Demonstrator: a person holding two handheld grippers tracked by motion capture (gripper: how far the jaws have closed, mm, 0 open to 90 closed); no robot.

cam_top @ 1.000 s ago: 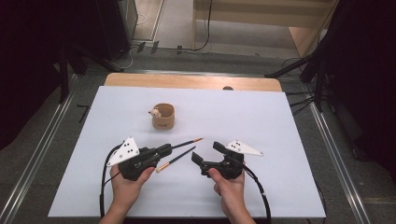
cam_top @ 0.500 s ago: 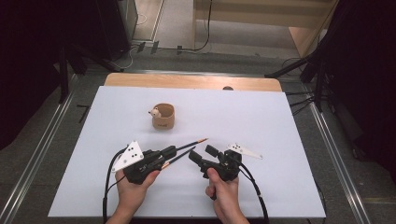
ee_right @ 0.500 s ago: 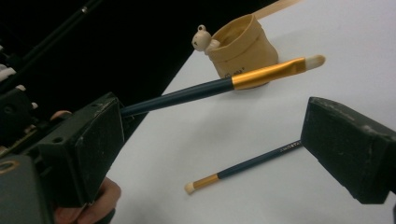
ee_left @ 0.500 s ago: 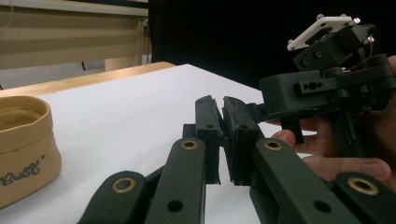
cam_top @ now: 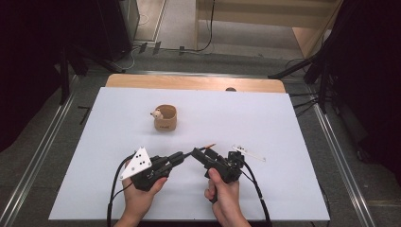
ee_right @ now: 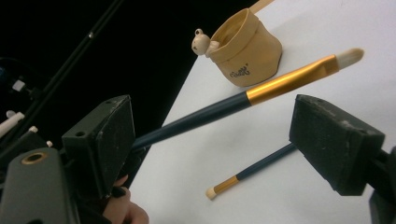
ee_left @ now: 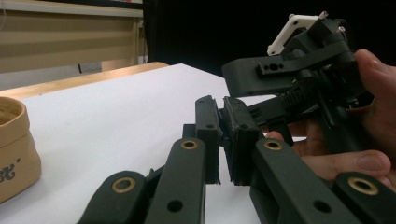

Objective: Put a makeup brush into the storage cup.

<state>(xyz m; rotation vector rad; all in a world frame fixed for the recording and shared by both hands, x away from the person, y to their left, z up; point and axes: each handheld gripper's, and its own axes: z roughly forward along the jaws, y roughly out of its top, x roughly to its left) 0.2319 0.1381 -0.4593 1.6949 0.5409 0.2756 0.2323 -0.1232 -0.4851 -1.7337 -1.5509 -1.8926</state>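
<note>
Fig.: Brush handover, mid-step. Left gripper [cam_top: 182,156] is clamped on brush [ee_right: 261,91], tip aimed at 1 o'clock toward pouch [cam_top: 165,118]. Right gripper [ee_right: 210,140] jaws wide apart, just been closing, brush betw. them but untouched. 2nd brush [ee_right: 252,170] lies on table [cam_top: 283,123]. Next, prob.: right pinches handle, then left lets go.
</note>
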